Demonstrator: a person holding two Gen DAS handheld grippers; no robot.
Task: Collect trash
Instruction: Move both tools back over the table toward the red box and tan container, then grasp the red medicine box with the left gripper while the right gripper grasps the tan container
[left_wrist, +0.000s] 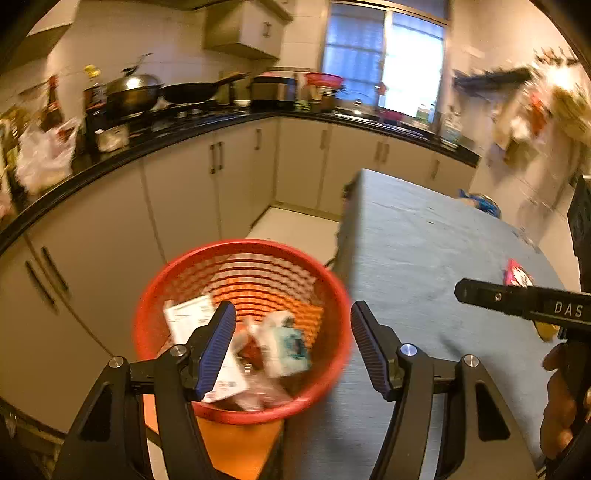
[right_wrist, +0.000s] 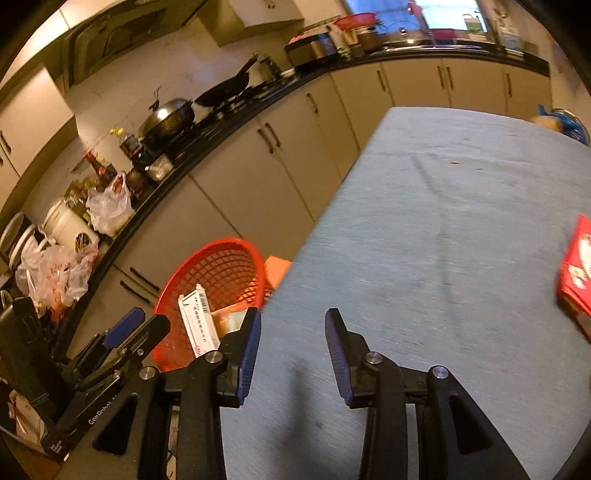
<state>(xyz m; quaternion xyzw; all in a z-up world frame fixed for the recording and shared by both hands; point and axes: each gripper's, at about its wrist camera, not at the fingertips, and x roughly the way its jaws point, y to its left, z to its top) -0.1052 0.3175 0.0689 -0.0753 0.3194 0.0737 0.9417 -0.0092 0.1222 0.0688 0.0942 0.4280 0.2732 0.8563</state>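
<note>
Black countertop (left_wrist: 192, 127): lidded wok (left_wrist: 133, 90) beside black pan (left_wrist: 195, 90), white plastic bag (left_wrist: 44, 157) at left end, window (left_wrist: 384, 59) behind.

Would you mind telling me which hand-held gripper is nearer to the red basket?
Left. The left hand-held gripper hovers open above the red basket, over the trash inside. The right hand-held gripper is open over the blue table, beside the basket.

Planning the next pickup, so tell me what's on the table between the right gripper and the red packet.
Nothing: between the right gripper and the red packet lies only bare blue tablecloth, as the right wrist view shows.
</note>
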